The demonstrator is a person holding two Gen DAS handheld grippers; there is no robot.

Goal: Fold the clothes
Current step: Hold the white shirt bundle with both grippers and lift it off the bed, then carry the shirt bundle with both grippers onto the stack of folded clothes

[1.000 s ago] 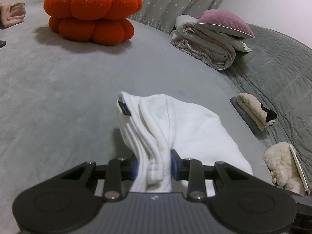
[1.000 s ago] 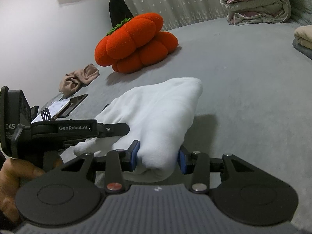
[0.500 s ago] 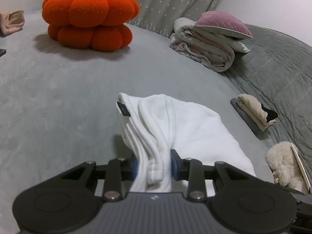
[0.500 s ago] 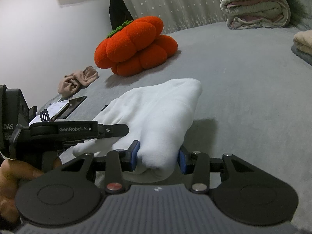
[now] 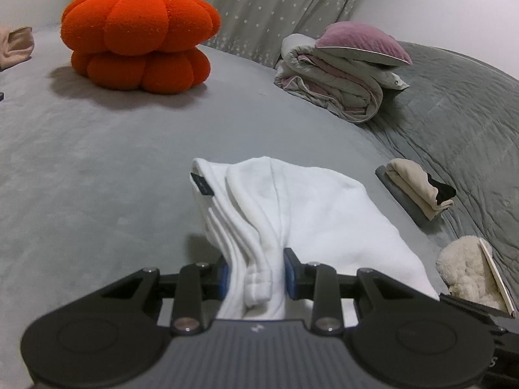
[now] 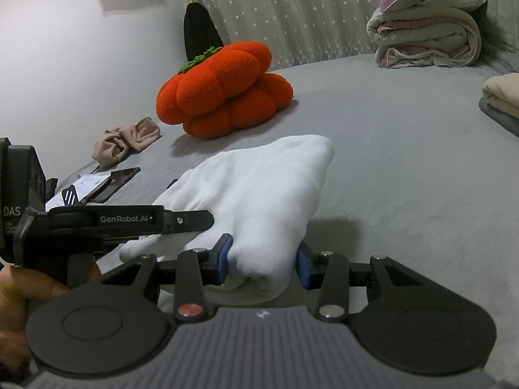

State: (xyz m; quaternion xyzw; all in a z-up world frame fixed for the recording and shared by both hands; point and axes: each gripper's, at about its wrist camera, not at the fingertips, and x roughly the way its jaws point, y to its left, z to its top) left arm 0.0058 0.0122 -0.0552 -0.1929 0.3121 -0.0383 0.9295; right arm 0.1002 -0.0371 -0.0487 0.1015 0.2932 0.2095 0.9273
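White garment [image 5: 311,214] on grey bed [image 5: 97,168], bunched edges clamped in both: left hand-held gripper [image 5: 256,275] & right hand-held gripper [image 6: 262,262].

Two grippers: the left gripper [image 5: 256,274] at lower centre, the right gripper [image 6: 264,262] likewise. One white garment [image 5: 301,214] mid-frame. One orange pumpkin cushion [image 5: 139,35] upper left. One folded quilt pile [image 5: 334,77] upper right, one purple pillow [image 5: 360,43] on it. One beige folded stack [image 5: 418,186] at right.

Two wrist cams, fwd-down, close.
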